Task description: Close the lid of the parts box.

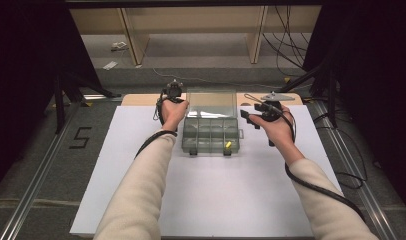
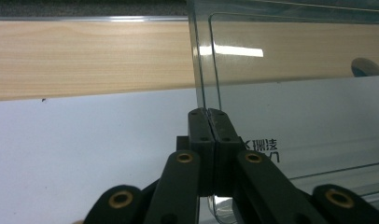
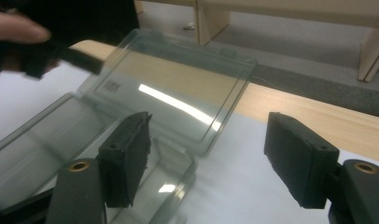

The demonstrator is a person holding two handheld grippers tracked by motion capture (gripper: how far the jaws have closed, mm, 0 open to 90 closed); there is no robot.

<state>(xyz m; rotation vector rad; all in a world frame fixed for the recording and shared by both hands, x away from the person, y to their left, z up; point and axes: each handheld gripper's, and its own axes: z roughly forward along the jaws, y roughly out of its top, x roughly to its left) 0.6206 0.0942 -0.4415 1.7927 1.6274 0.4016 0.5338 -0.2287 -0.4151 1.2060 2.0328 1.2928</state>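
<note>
White table (image 1: pixel 141 165) under both my tongs. Clear box (image 1: pixel 211 134) sits between them, lid (image 1: pixel 211 103) swung up at the back. My left tongs (image 1: pixel 174 92) are clenched on the lid's left edge (image 2: pixel 200 70), holding it upright. My right tongs (image 3: pixel 206 168) are released, nothing between the jaws, just right of the box. Small yellow part (image 1: pixel 228 145) in the front right compartment.

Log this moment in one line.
left gripper: shut on lid edge | right gripper: open, empty | box: lid up
</note>
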